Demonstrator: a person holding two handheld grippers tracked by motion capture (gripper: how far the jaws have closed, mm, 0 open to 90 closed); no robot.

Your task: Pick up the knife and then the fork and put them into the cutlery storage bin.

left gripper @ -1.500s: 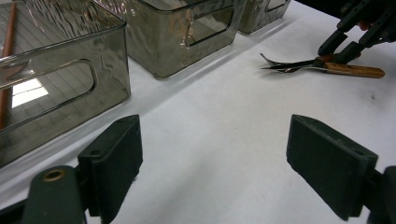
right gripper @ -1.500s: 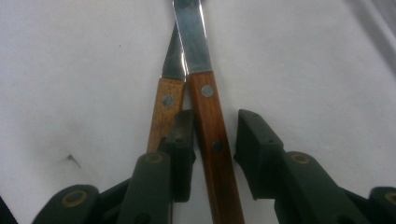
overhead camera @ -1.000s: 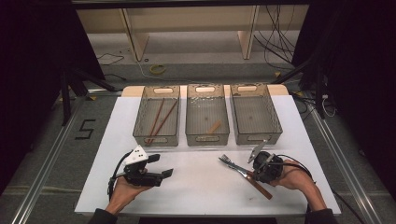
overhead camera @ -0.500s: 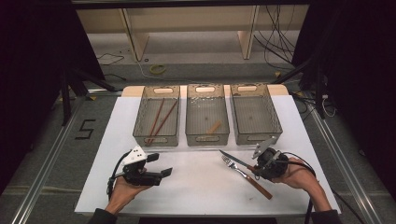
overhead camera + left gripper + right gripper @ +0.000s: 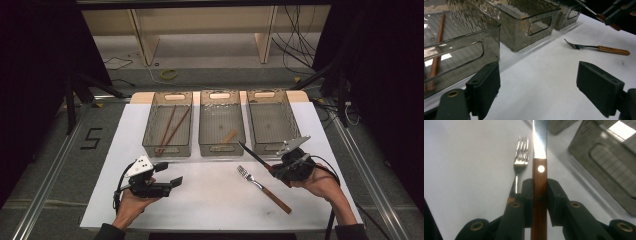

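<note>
Right gripper view has the right gripper (image 5: 539, 195) clamped on the knife (image 5: 539, 162) handle; keep it level, blade clear of the fork (image 5: 521, 160), toward a bin (image 5: 270, 122).

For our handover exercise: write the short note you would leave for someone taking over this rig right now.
Right gripper: shut on the knife by its wooden handle, lifted off the table.
Left gripper: open, holding nothing, near the left bin.
Fork: lying on the table in front of the bins.
Done: chopsticks in the left bin, a small wooden piece in the middle bin.
Left: bin the knife, probably in the bare right bin, then the fork.
</note>
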